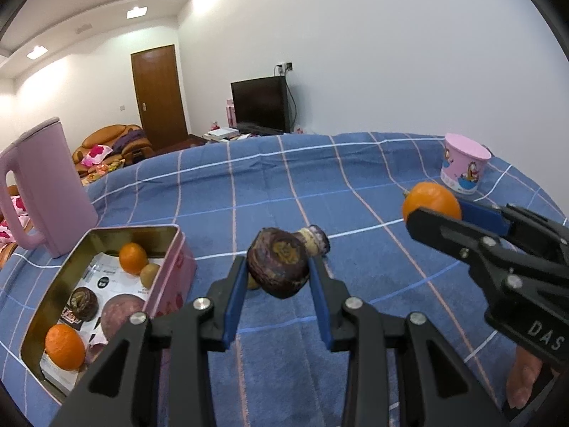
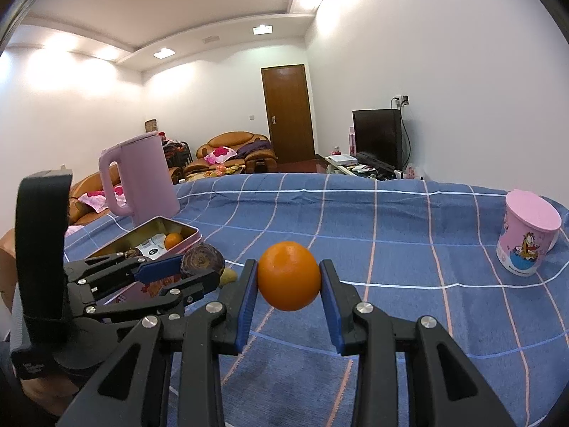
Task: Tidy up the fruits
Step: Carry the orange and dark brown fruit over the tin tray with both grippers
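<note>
With our left gripper (image 1: 279,277) clenched on a dark fruit (image 1: 278,262) and our right gripper (image 2: 288,279) on an orange (image 2: 288,275) above the table (image 1: 355,178), either round fruit could slip before reaching the tin (image 1: 170,274) at the left edge.

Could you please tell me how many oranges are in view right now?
3: one gripped by the right gripper, the held orange; two in the pink tin, the far orange and the near orange. More may be hidden.
</note>
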Demonstrator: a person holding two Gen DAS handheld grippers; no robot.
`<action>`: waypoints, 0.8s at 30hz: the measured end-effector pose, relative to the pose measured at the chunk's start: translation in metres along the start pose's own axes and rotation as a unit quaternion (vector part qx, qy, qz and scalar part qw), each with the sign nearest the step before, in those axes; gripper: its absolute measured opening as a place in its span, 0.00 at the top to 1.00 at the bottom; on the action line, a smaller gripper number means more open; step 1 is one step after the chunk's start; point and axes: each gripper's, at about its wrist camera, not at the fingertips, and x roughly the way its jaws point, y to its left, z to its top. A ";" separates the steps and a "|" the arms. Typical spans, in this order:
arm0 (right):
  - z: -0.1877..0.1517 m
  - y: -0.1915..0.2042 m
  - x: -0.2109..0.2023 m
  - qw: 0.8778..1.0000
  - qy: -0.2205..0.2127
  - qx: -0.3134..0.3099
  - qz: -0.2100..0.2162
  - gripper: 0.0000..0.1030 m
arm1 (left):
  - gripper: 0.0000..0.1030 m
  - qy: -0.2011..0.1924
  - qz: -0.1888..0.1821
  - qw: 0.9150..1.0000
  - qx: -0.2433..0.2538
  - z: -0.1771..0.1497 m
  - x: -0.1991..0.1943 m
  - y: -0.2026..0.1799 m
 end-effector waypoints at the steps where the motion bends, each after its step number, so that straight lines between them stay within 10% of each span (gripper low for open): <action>1: 0.000 0.001 0.002 1.000 0.004 -0.002 0.002 0.65 | 0.65 -0.001 0.002 1.000 0.001 -0.001 -0.001 0.001; 24: 0.052 0.114 0.079 0.991 0.048 -0.070 0.103 0.65 | 0.65 -0.013 0.098 0.991 -0.092 -0.003 -0.044 0.155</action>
